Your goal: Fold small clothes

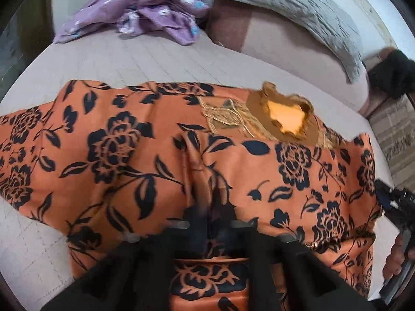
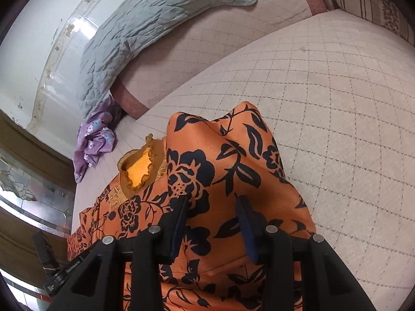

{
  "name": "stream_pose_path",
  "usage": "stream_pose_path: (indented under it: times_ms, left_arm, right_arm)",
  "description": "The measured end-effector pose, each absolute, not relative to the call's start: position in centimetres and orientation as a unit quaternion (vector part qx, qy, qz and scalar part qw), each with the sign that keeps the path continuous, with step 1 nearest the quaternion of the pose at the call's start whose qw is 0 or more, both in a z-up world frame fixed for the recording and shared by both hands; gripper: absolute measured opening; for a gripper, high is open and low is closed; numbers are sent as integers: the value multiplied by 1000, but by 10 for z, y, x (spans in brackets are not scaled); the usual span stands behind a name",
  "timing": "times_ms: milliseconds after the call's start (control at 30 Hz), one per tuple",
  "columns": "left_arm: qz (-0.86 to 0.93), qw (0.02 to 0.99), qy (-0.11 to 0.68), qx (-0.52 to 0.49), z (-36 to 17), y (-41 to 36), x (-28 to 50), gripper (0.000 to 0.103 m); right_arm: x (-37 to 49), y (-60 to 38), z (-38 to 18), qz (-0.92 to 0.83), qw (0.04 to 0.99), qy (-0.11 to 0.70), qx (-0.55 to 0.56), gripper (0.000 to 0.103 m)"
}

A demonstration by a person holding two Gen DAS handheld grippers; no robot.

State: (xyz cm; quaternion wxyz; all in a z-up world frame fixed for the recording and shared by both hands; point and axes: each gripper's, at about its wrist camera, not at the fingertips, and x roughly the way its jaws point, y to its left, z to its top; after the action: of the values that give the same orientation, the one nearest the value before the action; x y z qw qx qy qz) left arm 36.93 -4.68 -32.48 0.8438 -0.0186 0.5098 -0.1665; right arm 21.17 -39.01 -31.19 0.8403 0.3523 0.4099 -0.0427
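We see the orange floral garment [image 1: 145,155] spread across the bed [image 1: 145,62], long axis sideways; our left gripper [image 1: 210,223] is blurred, state unclear; our right gripper [image 2: 211,207] hovers parted over its raised sleeve end.

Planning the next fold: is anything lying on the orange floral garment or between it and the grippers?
Nothing visible. The orange floral garment lies directly under the left gripper and right gripper; the purple garment sits apart, farther back.
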Motion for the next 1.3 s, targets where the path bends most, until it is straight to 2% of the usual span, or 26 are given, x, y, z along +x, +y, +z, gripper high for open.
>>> stream_pose_path:
  times_ms: [200,267,333,500,567,600,633,700,733,767,833,867,967,1100,1200,1300]
  left_arm:
    - [-157,893,421,-17,-278,-34,355,3]
    - [-133,902,411,13,-274,-29,355,3]
    - [-87,899,427,53,-286,-27,360,3]
    - [-97,847,522,31,-321,-21,379,4]
    - [-82,847,525,32,-318,-19,378,15]
    - [-83,852,516,20,-311,-14,378,26]
    - [-80,864,498,-4,-299,-1,375,43]
    - [-52,886,458,-38,-278,30,368,65]
    - [-32,895,441,-50,-271,45,365,70]
    - [-5,903,424,-63,-264,65,361,71]
    - [52,907,409,-83,-259,106,354,71]
    - [80,904,410,-90,-262,124,353,71]
    - [143,882,427,-141,-278,179,351,71]
    - [193,845,440,-235,-300,256,343,71]
    - [192,826,433,-304,-316,285,344,71]
    - [186,831,405,-332,-317,301,354,71]
  right_arm:
    - [203,-396,-297,-40,855,372,358,42]
    - [204,-393,-296,-34,858,372,353,42]
    - [210,-387,-303,-31,851,394,345,42]
    - [228,-375,-335,-35,817,474,326,43]
    - [227,-373,-330,-38,826,465,317,43]
    - [227,-372,-326,-34,831,457,316,43]
    - [224,-370,-318,-22,839,439,321,43]
    - [222,-363,-307,-1,853,413,320,43]
    - [223,-357,-305,10,856,410,315,43]
    - [224,-351,-307,21,855,415,310,44]
    - [235,-332,-323,40,835,468,287,54]
    - [238,-326,-331,37,826,490,275,54]
    - [236,-312,-322,25,848,476,230,55]
    - [233,-304,-306,45,859,453,235,55]
    - [236,-297,-303,46,863,447,229,55]
    - [234,-293,-308,49,866,447,218,55]
